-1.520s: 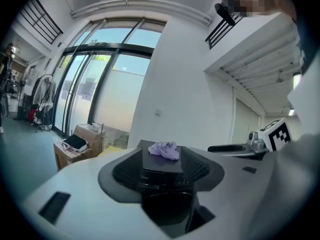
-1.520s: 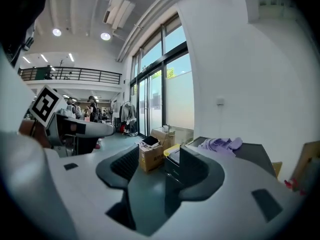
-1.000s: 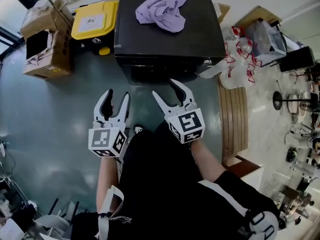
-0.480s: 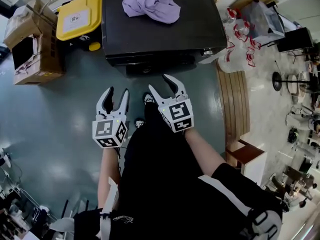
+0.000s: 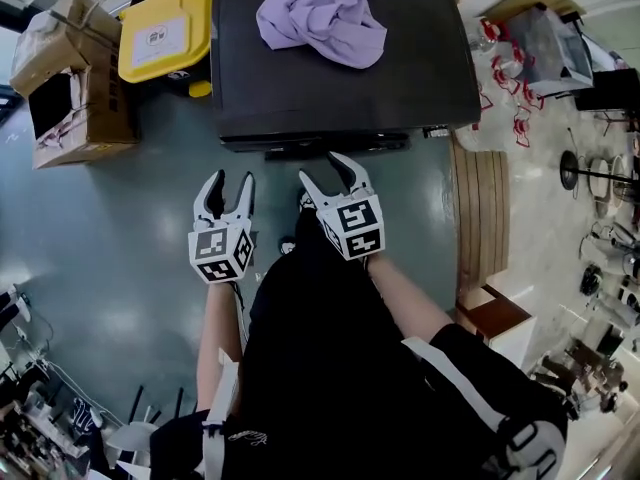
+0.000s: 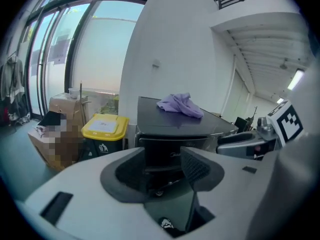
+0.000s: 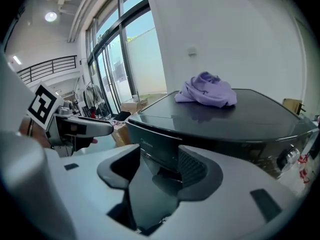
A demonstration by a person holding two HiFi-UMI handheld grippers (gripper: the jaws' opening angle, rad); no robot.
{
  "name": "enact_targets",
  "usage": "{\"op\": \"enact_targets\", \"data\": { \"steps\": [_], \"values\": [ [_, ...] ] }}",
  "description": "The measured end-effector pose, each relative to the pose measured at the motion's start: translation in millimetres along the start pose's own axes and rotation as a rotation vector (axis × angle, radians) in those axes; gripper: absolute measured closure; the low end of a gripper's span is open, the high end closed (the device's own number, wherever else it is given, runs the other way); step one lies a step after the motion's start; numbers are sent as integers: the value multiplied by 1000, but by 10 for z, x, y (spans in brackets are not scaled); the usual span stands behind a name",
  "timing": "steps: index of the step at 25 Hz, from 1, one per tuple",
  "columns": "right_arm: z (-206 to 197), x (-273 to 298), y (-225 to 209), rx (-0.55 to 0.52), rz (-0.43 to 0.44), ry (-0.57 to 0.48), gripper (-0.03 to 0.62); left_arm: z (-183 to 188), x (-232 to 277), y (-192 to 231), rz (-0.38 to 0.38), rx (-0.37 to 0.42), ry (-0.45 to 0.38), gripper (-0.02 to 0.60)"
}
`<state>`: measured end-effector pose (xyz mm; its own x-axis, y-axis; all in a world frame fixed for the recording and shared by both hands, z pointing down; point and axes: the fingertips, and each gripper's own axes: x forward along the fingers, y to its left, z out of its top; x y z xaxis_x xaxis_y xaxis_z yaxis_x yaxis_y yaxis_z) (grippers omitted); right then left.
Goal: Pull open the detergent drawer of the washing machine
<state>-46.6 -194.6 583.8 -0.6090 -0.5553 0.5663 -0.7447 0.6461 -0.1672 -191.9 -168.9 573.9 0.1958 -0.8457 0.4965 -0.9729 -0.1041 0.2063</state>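
Observation:
The black washing machine [image 5: 340, 88] stands ahead with a purple cloth [image 5: 325, 13] lying on its lid. Its upper front panel [image 7: 150, 146] shows flush and closed; I cannot make out the drawer's outline. My left gripper [image 5: 230, 180] is open with nothing in it, a short way before the machine's front left. My right gripper [image 5: 322, 168] hangs just before the front edge [image 5: 320, 144]; its jaws are opening and nothing is between them. In the left gripper view the machine's front [image 6: 170, 144] sits framed between the jaws, still apart from them.
A yellow-lidded bin [image 5: 165, 33] and cardboard boxes [image 5: 70, 78] stand left of the machine. A wooden slatted bench [image 5: 482, 218] and plastic bags [image 5: 510, 88] lie to its right. The person's black-clad legs [image 5: 310, 348] fill the floor below the grippers.
Both grippers have sunk and come nearer the machine's front. The right one now almost reaches the front edge. Both stay open.

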Motion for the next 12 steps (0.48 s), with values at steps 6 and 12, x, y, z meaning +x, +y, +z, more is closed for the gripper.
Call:
{"op": "enact_targets", "data": {
  "steps": [6, 12],
  "values": [
    [-72, 269, -189, 22, -1, 41, 349, -41, 390, 169, 21, 38, 45, 353],
    [-67, 372, -283, 49, -26, 73, 350, -127, 516, 268, -10, 41, 97, 353]
  ]
}}
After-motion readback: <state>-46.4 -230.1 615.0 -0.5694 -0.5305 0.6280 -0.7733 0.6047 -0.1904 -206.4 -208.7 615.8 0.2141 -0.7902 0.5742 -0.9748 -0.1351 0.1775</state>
